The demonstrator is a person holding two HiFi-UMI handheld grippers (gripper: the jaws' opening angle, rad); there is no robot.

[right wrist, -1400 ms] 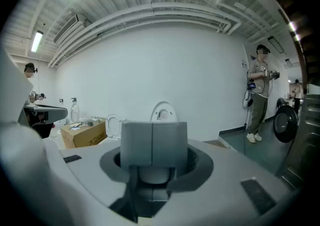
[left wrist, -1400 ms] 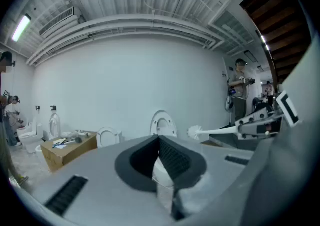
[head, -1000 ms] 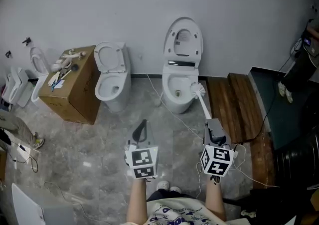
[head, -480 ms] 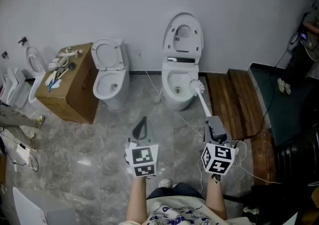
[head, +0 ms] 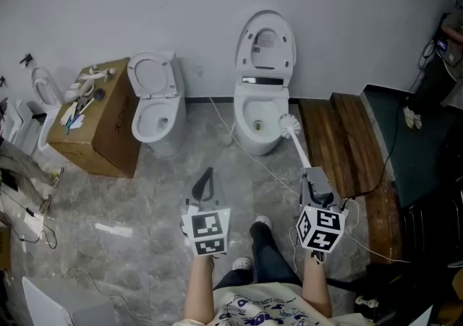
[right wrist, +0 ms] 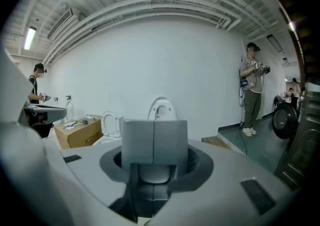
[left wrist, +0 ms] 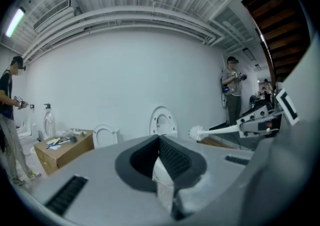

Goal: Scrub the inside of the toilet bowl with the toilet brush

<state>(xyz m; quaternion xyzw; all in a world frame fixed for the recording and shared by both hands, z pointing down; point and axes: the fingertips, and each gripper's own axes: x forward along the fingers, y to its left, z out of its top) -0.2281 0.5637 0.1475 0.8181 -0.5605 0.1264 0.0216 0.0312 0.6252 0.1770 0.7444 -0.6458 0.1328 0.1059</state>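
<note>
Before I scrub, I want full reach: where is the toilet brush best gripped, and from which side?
Grip the toilet brush at the rear end of its thin straight handle, from the person's side, as the right tool does. The bristle head sits at the far end, by the toilet bowl rim.

Bright even light, soft shadows, fisheye edges

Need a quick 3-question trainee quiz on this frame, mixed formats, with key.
1. True or false: the left gripper holds the toilet brush.
2. The brush head is closest to: A) cardboard box B) left-hand toilet C) right-hand toilet.
3. Fill in: the jaws of the right gripper are ___ on the brush handle.
Key: 1 false; 2 C; 3 shut.
</note>
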